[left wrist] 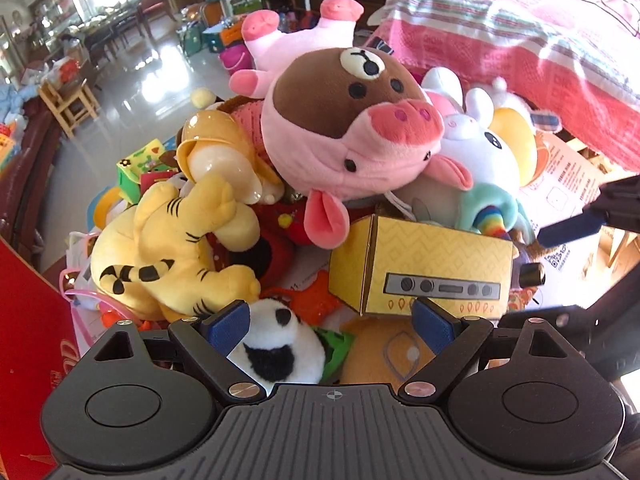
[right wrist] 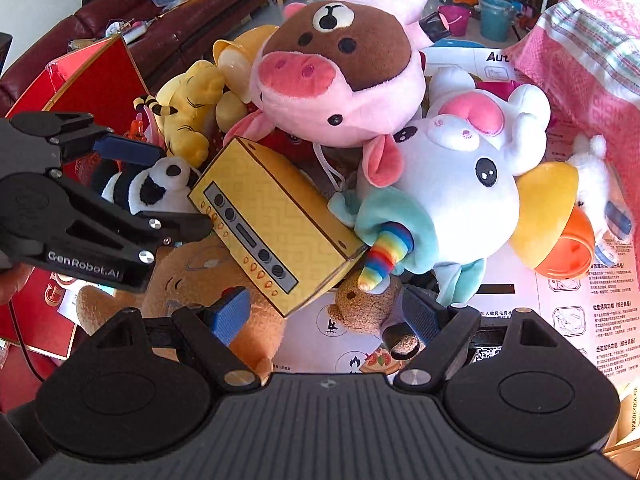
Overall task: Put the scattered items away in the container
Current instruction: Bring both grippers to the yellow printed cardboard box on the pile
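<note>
A heap of toys fills both views. A pink pig plush with a brown bear hood (left wrist: 344,128) (right wrist: 340,76) lies on top. Below it lies a yellow cardboard box printed like a radio (left wrist: 424,270) (right wrist: 276,220). A striped yellow tiger plush (left wrist: 168,248) (right wrist: 192,116) is on the left, a white unicorn plush (left wrist: 488,168) (right wrist: 452,184) on the right, a panda plush (left wrist: 280,344) (right wrist: 156,184) near the front. My left gripper (left wrist: 334,320) is open over the panda and the box edge. My right gripper (right wrist: 326,318) is open above a small brown bear (right wrist: 364,304).
A red box (left wrist: 28,344) (right wrist: 92,80) stands at the left. White printed cardboard (right wrist: 576,288) lies under the heap. A pink striped blanket (left wrist: 520,28) (right wrist: 592,52) lies at the right. A dark sofa (right wrist: 160,28) and small wooden chairs (left wrist: 70,100) stand behind.
</note>
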`<state>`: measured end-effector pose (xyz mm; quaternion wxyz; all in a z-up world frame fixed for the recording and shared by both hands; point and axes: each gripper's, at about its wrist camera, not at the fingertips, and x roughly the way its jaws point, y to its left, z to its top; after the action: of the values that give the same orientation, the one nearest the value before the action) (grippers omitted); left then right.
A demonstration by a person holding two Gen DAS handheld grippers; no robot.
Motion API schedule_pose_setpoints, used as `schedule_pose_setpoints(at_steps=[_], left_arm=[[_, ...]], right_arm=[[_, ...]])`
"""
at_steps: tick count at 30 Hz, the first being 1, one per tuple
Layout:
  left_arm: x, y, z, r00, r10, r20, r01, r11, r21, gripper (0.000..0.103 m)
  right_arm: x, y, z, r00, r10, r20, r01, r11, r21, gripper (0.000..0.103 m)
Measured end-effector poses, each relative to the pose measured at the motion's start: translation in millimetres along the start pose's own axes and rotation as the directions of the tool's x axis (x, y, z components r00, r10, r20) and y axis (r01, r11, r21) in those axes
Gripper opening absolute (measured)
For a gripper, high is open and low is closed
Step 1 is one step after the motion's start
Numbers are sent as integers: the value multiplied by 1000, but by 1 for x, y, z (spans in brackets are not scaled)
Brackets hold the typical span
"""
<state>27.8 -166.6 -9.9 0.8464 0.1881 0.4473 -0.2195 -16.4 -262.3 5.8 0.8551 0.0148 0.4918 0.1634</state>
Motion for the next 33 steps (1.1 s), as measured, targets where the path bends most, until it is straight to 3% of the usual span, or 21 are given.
schedule_pose_setpoints(at_steps=[10,13,17,24,26,30,31,33], left_arm=[[10,7,7,1000,26,-9,-26,1000,-10,94],[14,11,10,1000,3,-17,-4,999,-35,94],[13,15,10,1000,5,-8,-5,1000,-18,94],[5,32,6,1000,19,21,-18,1000,-21,95],[5,32,4,1000,4,18,-4,1000,12,95],[2,22,1,999,-35,38,30,992,125,95],[0,18,0,998,-43,44,35,985,167,95],[-5,8,-1,996,-61,63,42,961,274,95]], right_arm=[[9,7,0,1000,19,-18,-19,1000,-6,86],[11,13,3,998,53,-21,-53,999,-14,86],[13,21,11,1000,14,4,-13,996,-88,86],[28,22,13,1000,18,-9,-18,994,-108,86],[30,21,14,1000,10,6,-10,993,-115,85],[24,15,20,999,1,48,5,992,-127,72],[22,14,22,999,18,46,-12,991,-130,66],[22,12,25,999,26,42,-19,989,-144,66]])
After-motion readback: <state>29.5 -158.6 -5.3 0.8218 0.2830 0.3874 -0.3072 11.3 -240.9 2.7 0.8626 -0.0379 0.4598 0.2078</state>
